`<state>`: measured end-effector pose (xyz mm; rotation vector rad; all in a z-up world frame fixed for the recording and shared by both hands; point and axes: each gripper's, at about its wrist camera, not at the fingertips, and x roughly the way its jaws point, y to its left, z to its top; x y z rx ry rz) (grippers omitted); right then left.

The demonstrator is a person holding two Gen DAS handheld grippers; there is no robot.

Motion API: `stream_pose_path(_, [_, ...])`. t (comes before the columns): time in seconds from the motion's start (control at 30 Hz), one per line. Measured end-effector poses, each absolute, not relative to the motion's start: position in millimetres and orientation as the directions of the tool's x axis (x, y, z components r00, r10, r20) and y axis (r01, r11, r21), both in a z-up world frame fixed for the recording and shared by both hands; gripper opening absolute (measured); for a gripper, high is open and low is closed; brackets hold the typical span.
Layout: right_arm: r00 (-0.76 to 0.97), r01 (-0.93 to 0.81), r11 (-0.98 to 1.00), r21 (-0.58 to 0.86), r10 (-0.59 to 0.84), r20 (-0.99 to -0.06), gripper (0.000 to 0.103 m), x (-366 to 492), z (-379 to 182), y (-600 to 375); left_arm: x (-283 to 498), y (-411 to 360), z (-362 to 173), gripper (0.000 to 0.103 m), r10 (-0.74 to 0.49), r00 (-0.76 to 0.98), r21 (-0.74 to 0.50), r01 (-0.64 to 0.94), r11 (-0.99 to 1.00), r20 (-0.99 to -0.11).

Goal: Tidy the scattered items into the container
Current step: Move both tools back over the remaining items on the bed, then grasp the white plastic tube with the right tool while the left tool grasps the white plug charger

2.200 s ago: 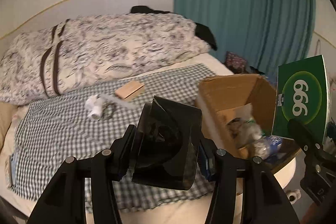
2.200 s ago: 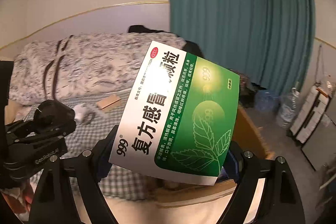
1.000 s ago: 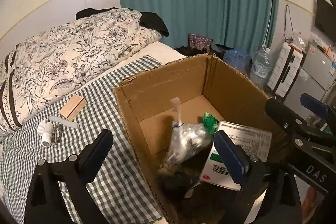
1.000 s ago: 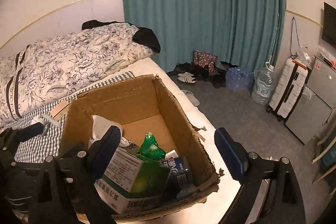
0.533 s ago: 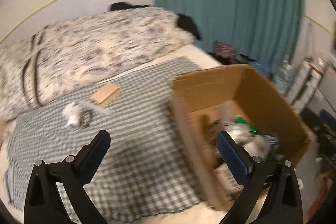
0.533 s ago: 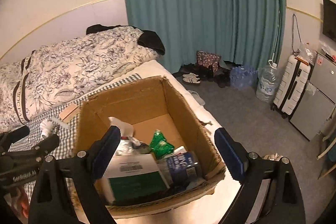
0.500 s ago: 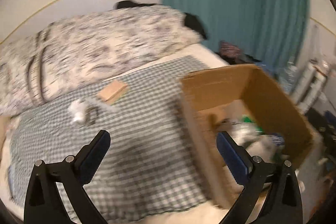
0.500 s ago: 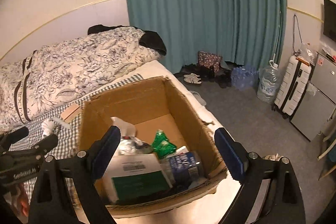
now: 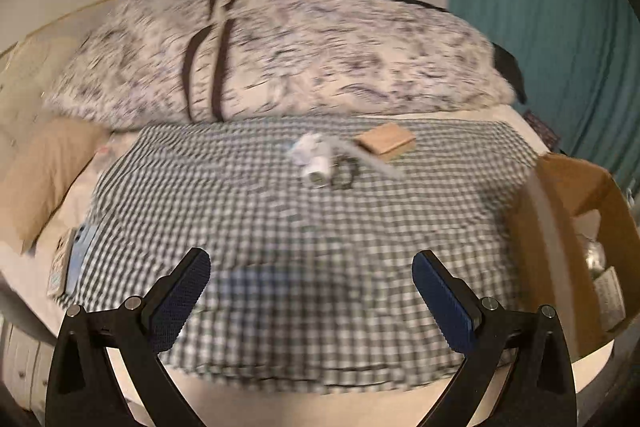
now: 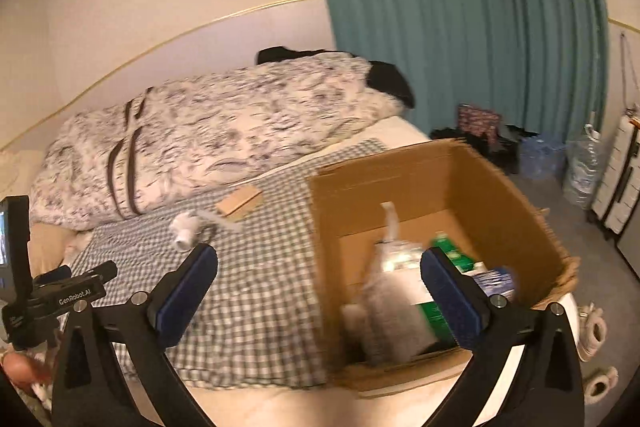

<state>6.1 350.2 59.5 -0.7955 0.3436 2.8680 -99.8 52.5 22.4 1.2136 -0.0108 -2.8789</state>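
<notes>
Scattered items lay on the gingham cloth [image 9: 256, 211] that covered the bed [image 9: 472, 117], well ahead of the left tool [image 9: 310, 291]: a small white roll [image 9: 314, 163], a dark ring-shaped thing [image 9: 343, 174] touching it on the right that was too blurred to name, a pale strip [image 9: 370, 157] running from the roll toward the right, and a flat wooden block [image 9: 386, 141] just beyond them; the left tool's jaws stood spread wide over bare cloth with nothing between them, and the items were well apart from its blue pads [image 9: 182, 301]; the cardboard box [image 9: 560, 247] sat at the right edge of that view, on the near corner of the bed, beside the left tool's right finger; in the right wrist view the right tool [image 10: 318, 291] was opening, its jaws wide with nothing gripped between them; its left finger lay over the cloth and its right finger over the open box [image 10: 400, 179], whose inside held a crumpled clear bag [image 10: 394, 267], a green and white carton [image 10: 430, 315] and a blue packet [image 10: 496, 277]; the roll [image 10: 185, 227] and wooden block [image 10: 239, 203] showed beyond that tool's left finger, left of the box and apart from it; the left tool [image 10: 86, 277] appeared at the far left of that view, with part of a hand [image 10: 20, 367] below it; a floral duvet [image 10: 208, 131] lay heaped at the back of the bed, and a teal curtain [image 10: 460, 19] hung behind.
</notes>
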Motion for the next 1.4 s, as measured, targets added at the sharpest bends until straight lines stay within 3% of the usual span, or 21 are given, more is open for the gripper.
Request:
stream_pose_path(0.4, [-0.837, -0.054, -0.993, 0.109, -0.015, -0.548, 0.102, -38, 41, 256, -110, -23, -9, 0.103, -0.048, -0.664, -0.036, 0.113, -0.993, -0.746])
stream_pose_path(0.83, [-0.786, -0.04, -0.996, 0.075, -0.016, -0.619, 0.102, -120, -19, 241, -211, 19, -61, 0.103, 0.016, -0.645, -0.062, 0.049, -0.997, -0.764])
stream_pose_path(1.3, [-0.737, -0.001, -1.0, 0.024, -0.015, -0.676, 0.102, -300, -104, 238, -344, 46, -124, 0.103, -0.014, -0.602, -0.038, 0.073, -0.997, -0.798])
stream_pose_path(1.4, [-0.702, 0.034, -0.999, 0.0, -0.024, -0.712, 0.096, -330, -128, 234, -359, 43, -136, 0.103, 0.0, -0.592, -0.067, 0.091, -0.994, -0.806])
